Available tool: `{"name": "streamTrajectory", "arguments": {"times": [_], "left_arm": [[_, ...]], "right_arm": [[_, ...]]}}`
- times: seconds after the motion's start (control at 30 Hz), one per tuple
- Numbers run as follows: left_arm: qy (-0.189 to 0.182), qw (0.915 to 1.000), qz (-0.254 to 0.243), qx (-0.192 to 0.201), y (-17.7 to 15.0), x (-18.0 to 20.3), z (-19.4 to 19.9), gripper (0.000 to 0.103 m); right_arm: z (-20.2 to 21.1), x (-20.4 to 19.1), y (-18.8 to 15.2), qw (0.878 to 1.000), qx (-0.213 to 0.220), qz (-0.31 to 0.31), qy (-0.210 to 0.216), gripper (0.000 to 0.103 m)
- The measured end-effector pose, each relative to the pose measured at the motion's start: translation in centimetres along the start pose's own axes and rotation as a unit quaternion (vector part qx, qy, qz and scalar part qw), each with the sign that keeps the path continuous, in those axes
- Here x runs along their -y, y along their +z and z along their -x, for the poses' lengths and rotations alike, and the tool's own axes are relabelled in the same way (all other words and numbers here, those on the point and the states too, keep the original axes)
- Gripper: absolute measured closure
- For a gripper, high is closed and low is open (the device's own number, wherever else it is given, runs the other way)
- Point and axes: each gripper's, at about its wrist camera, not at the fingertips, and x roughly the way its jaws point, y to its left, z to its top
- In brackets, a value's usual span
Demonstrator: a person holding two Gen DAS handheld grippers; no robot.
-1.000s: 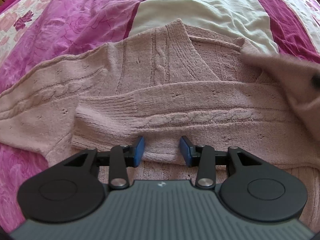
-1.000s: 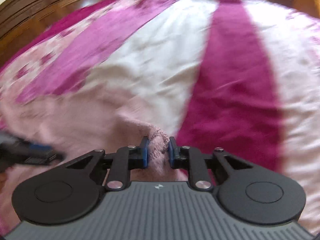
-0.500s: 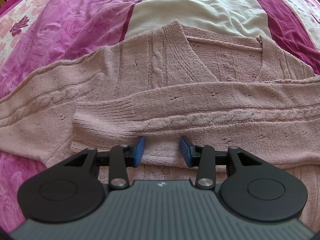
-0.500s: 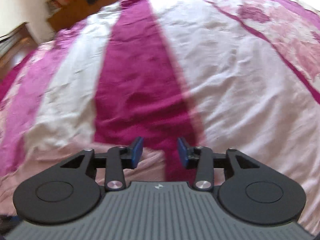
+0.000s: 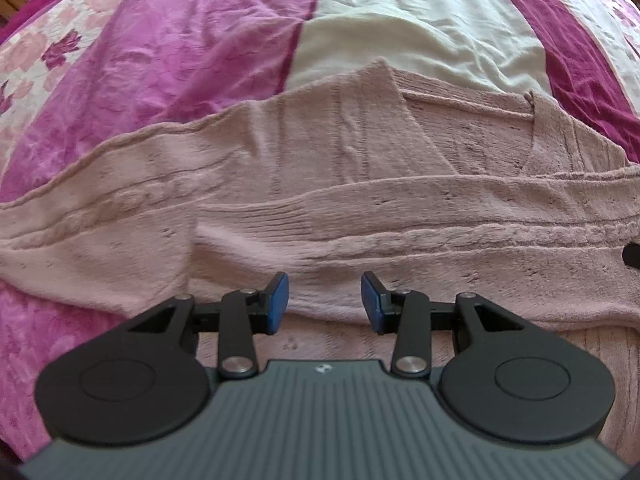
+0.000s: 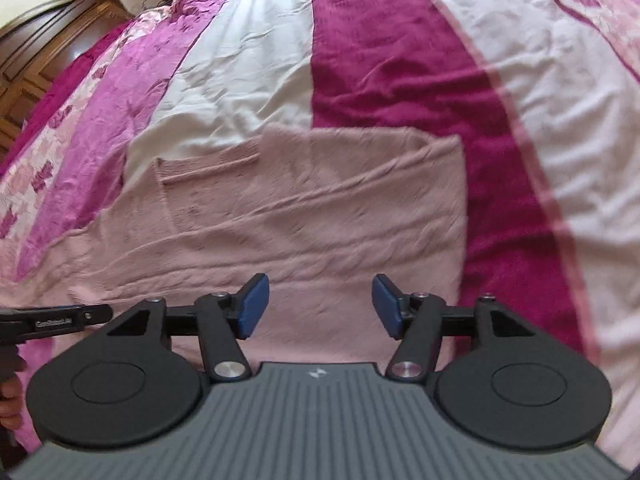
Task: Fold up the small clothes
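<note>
A pale pink cable-knit cardigan (image 5: 360,168) lies flat on the bed with its neckline away from me. One sleeve (image 5: 440,236) is folded across the chest from the right side; the other sleeve (image 5: 100,216) stretches out to the left. My left gripper (image 5: 323,302) hovers open just above the folded sleeve's near edge, holding nothing. In the right wrist view the same cardigan (image 6: 320,216) shows its right side folded to a straight edge, and my right gripper (image 6: 320,306) is open over it, empty. The left gripper's tip (image 6: 60,322) shows at that view's left edge.
The bedspread (image 5: 208,48) has magenta, cream and floral stripes and surrounds the cardigan on all sides. A dark wooden headboard (image 6: 52,52) stands at the far left in the right wrist view. Part of a hand (image 6: 10,400) shows at the left edge.
The right gripper, shut on the sleeve's cuff a second ago, has laid the sleeve across the chest, opened and drawn back over the cardigan's right side. The left gripper has stayed put, open.
</note>
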Motion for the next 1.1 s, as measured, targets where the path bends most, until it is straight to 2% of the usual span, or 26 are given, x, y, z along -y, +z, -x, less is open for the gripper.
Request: {"name": "streamTrajectory", "arguments": {"times": [0.2,0.7,0.9,1.1], "left_arm": [[0.015,0.9997,0.020,-0.001,-0.3,-3.1,1.9,0.061],[0.051,0.9957,0.077,0.006,-1.9,-12.2,4.6,0.061],[0.067,0.9906,0.119,0.015,-2.0,-16.4,4.7,0.061],[0.089,0.9812,0.169,0.025,-1.9,-21.1,4.0,0.061]], "right_arm": [[1.7,-2.7,-1.7,0.999,0.001,-0.037,0.006,0.029],[2.5,-9.1,-3.1,1.000,0.004,-0.019,0.002,0.021],[2.1,-11.5,-3.2,1.000,0.001,0.003,-0.008,0.019],[1.5,-12.9,-3.9,1.000,-0.004,0.005,-0.030,0.018]]}}
